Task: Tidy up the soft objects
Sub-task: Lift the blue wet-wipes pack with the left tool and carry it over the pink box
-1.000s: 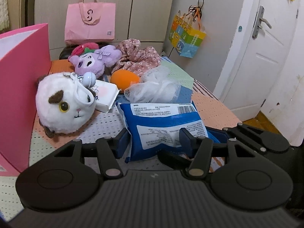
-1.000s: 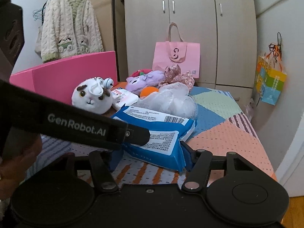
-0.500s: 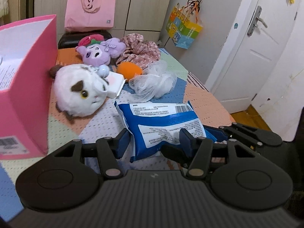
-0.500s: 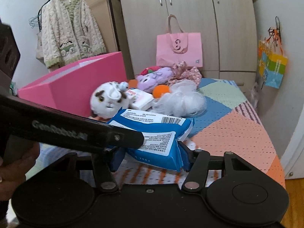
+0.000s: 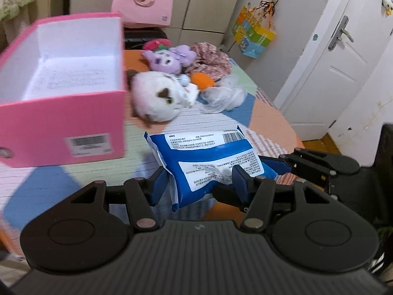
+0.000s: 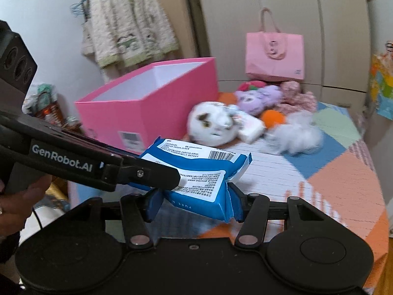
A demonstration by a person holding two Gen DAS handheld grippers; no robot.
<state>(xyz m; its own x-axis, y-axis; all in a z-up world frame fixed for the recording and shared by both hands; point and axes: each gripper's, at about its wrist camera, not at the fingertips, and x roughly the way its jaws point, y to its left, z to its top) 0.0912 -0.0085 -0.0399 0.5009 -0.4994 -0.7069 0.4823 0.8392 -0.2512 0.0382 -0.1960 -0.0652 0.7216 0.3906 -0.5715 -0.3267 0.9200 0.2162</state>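
A blue and white soft pack of wipes (image 5: 208, 162) is held in the air by both grippers. My left gripper (image 5: 199, 184) is shut on its near end. My right gripper (image 6: 194, 201) is shut on it from the other side, and the pack shows there too (image 6: 196, 172). The open pink box (image 5: 63, 98) stands to the left on the bed; its white inside shows. In the right wrist view the box (image 6: 152, 103) is behind the pack. A white cat plush (image 5: 157, 98), a purple plush (image 5: 167, 57), an orange ball (image 5: 202, 81) and white mesh (image 5: 223, 95) lie beyond.
The patchwork bed cover (image 5: 265, 127) runs to its right edge near a white door (image 5: 326, 56). A pink paper bag (image 5: 142, 7) leans on the cupboard behind. A floral cloth (image 5: 211, 59) lies at the back. A cardigan (image 6: 127, 27) hangs on the left wall.
Both grippers have lifted the pack off the bed and carried it back and to the left. The pink box's open top has come into view.
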